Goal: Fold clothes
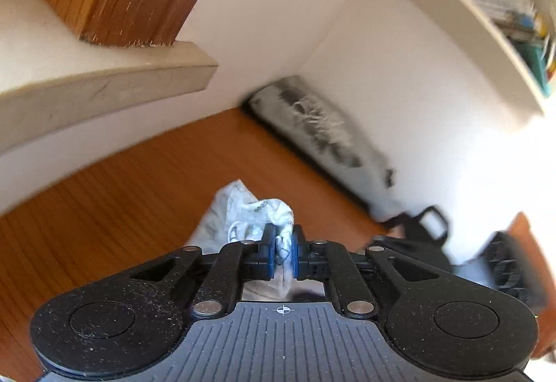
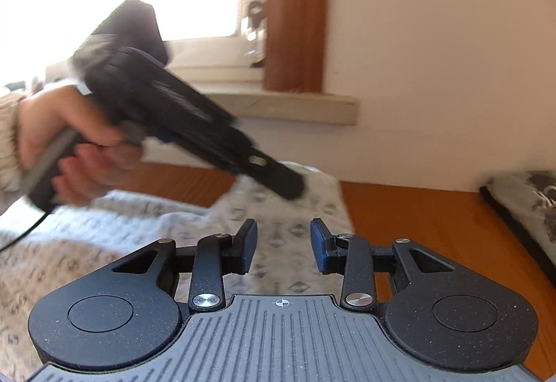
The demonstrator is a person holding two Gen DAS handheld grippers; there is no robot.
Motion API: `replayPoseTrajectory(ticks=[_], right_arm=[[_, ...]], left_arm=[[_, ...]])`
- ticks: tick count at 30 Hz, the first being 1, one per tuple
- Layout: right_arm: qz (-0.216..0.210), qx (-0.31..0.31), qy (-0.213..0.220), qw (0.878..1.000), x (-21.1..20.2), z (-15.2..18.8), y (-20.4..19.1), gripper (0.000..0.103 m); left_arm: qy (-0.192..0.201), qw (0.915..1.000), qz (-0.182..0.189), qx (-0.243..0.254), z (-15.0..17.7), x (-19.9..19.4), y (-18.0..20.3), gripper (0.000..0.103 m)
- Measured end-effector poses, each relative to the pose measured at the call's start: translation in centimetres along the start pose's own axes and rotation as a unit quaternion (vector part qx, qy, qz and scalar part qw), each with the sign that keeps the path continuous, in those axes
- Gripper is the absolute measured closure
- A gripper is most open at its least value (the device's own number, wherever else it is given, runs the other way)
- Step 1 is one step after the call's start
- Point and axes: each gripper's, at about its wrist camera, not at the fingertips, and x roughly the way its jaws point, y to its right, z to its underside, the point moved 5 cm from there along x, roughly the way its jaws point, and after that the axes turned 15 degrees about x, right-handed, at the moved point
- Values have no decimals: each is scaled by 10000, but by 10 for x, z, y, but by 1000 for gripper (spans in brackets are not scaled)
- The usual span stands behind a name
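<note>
- An orange-brown wooden tabletop (image 2: pixel 434 225) is seen.
- A grey-and-black patterned flat cushion (image 1: pixel 319 128) is propped against the white wall (image 1: pixel 399 76).
- A pale stone windowsill (image 2: pixel 295 107) is visible.

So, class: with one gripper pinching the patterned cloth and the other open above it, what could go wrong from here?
1. The left gripper pinches only a small bunched bit of the cloth; it may slip free.
2. The right gripper hangs open, so the cloth's other side is unsupported and could crease.
3. Motion blur suggests speed; the fold may misalign.

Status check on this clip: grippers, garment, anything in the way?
Left gripper shut on the patterned white garment. Right gripper open above the cloth, empty. Garment spread on the wooden table. Nothing in the way.
</note>
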Motion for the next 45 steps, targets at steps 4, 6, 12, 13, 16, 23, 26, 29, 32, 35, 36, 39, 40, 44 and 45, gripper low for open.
replayPoseTrajectory(ticks=[4,6,12,13,16,23,26,29,32,35,36,39,40,44,45], right_arm=[[-63,-13,53,10000,-3,0,0,63],[-67,-34,36,10000,-3,-1,0,59],[75,-528,-290,9982,12,4,-13,59],[141,-657,-317,9972,13,5,-17,58],[314,-1023,-398,9935,17,7,-27,51],[625,-1328,-651,9870,35,5,-43,44],[685,-1391,-761,9850,44,3,-51,44],[786,-1366,-838,9839,51,6,-50,58],[799,-1287,-763,9855,46,9,-46,69],[827,-1263,-629,9865,39,8,-46,73],[829,-1269,-579,9867,36,8,-46,73],[793,-1346,-430,9868,29,9,-47,73],[767,-1355,-427,9869,28,11,-47,73],[711,-1378,-407,9871,26,15,-45,73],[707,-1381,-402,9871,25,15,-45,73]], left_arm=[[-23,9997,91,-205,14,-2,2,94],[-5,9993,167,-334,22,0,-1,93],[69,9962,371,-789,37,7,-19,93],[107,9954,420,-854,38,8,-21,93],[180,9949,504,-858,39,7,-23,89],[253,9970,495,-539,36,5,-13,71],[284,9978,368,-475,34,0,-12,71],[329,9983,205,-427,31,-7,-13,71],[475,9984,-127,-268,25,-19,-14,71],[701,9965,-449,-118,18,-32,-14,71],[795,9955,-496,-110,16,-35,-15,71],[1037,9929,-571,149,14,-39,-8,71],[1047,9922,-597,316,13,-39,-4,71],[911,9911,-329,913,13,-32,21,71],[767,9911,-356,1025,13,-27,25,71]])
